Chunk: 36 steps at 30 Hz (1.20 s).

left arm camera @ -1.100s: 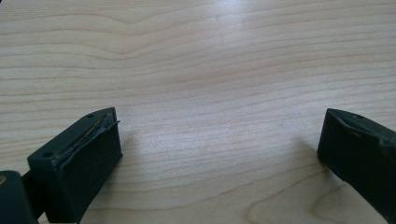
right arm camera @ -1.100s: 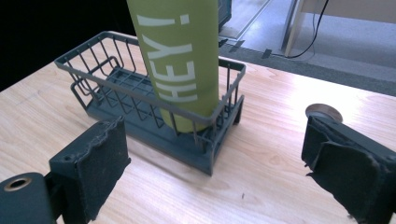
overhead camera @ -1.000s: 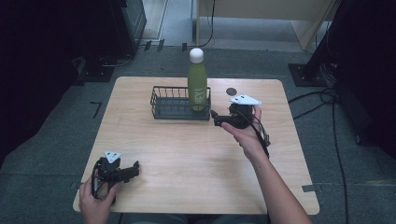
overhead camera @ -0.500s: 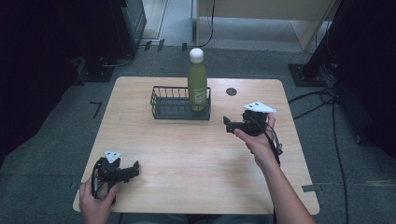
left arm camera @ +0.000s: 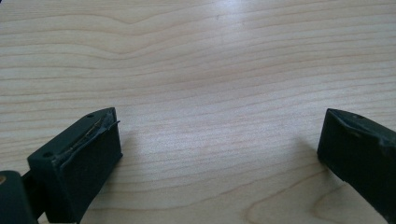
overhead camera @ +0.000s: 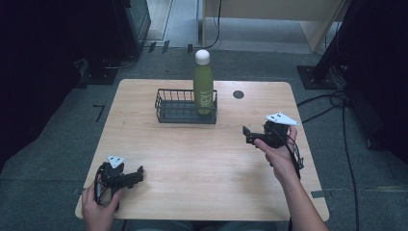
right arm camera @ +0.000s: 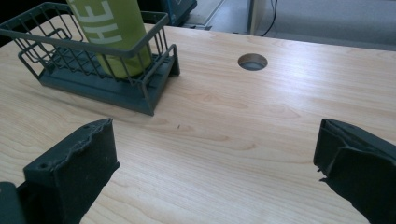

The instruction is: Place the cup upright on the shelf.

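A green bottle [overhead camera: 203, 89] with a white cap stands upright in the right end of a dark wire basket [overhead camera: 175, 107] at the table's far middle. My right gripper [overhead camera: 247, 135] hovers to the right of the basket, apart from it and pointing left. Its jaws have just been opening and now stand wide with nothing between them. The right gripper view shows the bottle [right arm camera: 116, 32] and basket [right arm camera: 93, 86] ahead at upper left, beyond my right gripper [right arm camera: 215, 163]. My left gripper [overhead camera: 138, 174] rests near the front left corner, open over bare wood [left arm camera: 217, 154].
The wooden table [overhead camera: 202, 159] has a round cable hole [overhead camera: 238, 94] right of the basket, also in the right gripper view as the hole [right arm camera: 252, 61]. Cables lie on the floor [overhead camera: 337, 103] to the right. Dark equipment stands beyond the far edge.
My right gripper has drawn back from the bottle, moving right and toward the person. The bottle stays upright in the basket. The left hand has kept still.
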Tool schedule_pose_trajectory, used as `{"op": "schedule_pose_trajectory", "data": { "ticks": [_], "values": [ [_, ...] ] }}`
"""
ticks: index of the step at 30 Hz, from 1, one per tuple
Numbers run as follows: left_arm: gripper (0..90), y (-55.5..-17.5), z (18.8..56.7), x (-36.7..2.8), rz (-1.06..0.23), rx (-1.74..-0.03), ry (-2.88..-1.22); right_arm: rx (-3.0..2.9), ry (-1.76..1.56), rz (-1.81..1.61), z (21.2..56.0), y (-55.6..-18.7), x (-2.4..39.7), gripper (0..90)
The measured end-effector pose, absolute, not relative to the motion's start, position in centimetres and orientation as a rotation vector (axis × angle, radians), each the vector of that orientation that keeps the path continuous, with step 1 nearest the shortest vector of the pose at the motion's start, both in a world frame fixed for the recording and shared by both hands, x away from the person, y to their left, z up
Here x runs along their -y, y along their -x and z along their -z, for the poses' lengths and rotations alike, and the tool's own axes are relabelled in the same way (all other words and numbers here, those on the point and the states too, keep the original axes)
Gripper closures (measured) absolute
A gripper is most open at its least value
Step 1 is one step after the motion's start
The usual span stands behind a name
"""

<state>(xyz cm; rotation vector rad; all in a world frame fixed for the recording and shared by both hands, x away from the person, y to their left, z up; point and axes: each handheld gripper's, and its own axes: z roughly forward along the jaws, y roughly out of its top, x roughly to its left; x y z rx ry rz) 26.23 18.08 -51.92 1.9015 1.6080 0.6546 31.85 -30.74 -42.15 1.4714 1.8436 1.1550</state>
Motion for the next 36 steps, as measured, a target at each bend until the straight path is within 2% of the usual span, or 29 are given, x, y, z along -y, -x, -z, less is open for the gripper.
{"op": "schedule_pose_trajectory", "data": {
  "ticks": [18, 36],
  "values": [
    [0.0, -26.2, 51.9, -18.1, -0.655, -1.607, -1.905, -1.798, -1.545, -1.083, 45.2, -28.7, 34.6, 0.0],
    [0.0, -26.2, 51.9, -18.1, -0.655, -1.607, -1.905, -1.813, -1.683, -0.903, 51.5, -24.7, 37.7, 0.0]
  ]
}}
